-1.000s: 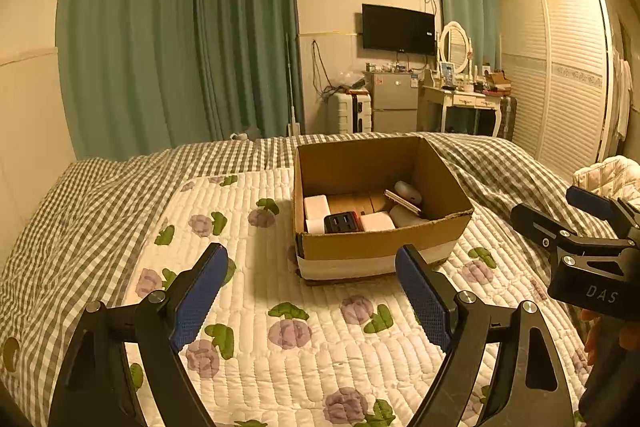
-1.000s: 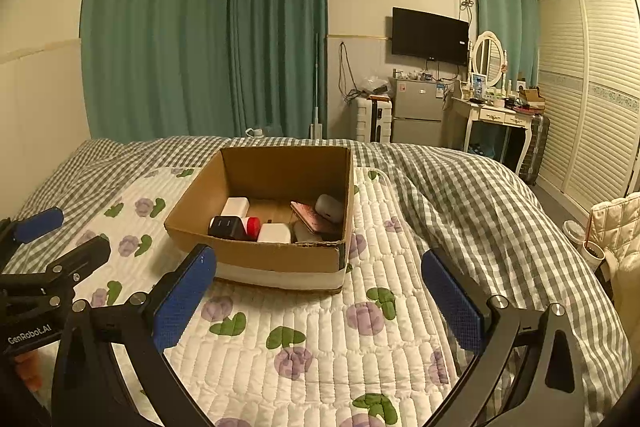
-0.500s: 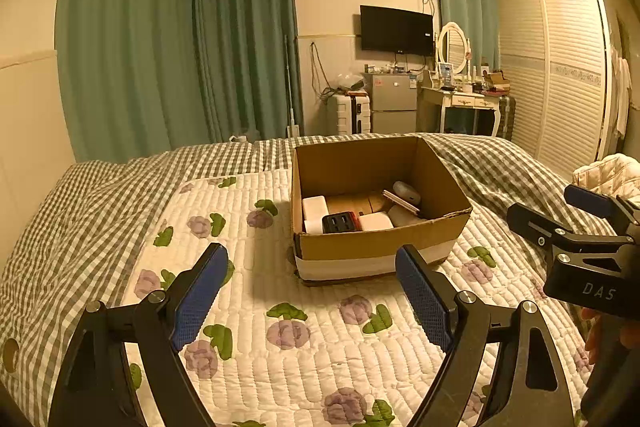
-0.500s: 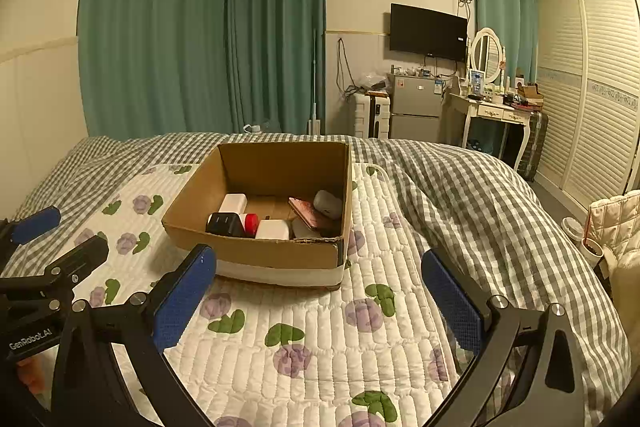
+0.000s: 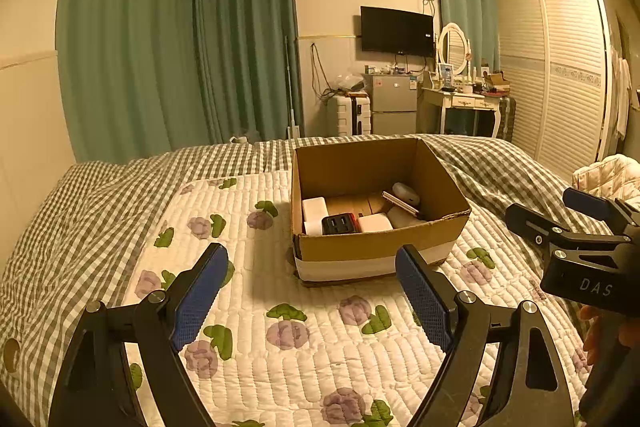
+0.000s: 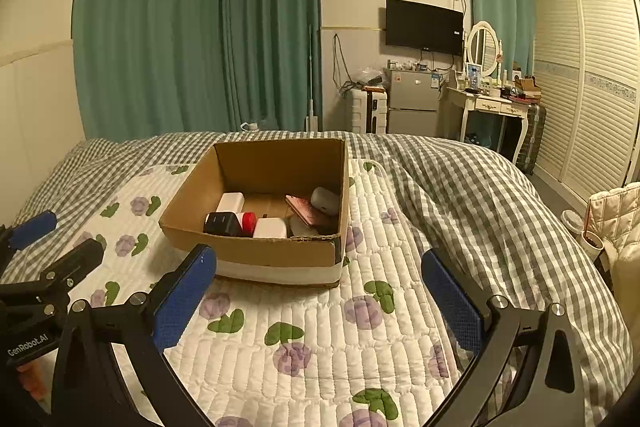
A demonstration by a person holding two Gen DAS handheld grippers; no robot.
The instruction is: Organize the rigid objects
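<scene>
A: Any writing you can read?

B: Two bits. "DAS" on the body of the right gripper (image 5: 560, 211), seen from the left wrist, and "GenRobot.AI" on the left gripper (image 6: 60, 239), seen from the right wrist.

A: Where are the objects?

B: All inside the open cardboard box (image 5: 376, 247), which sits on the floral quilt (image 5: 304, 339) in the middle of the bed, just beyond both grippers. Its long sides run near to far.

A: How many things are in it?

B: I count about six: two white blocks (image 6: 230, 202) (image 6: 271, 228), one black charger (image 6: 222, 223) with a red part (image 6: 249, 222) touching it, one pink phone (image 6: 310, 211) lying tilted with its long axis running left-far to right-near, and one pale rounded case (image 6: 326, 200) at the far right. Something grey under the phone I cannot make out.

A: And the jaws?

B: Both pairs stand wide, nothing between the blue pads, each hovering over the quilt on the near side of the box.
</scene>
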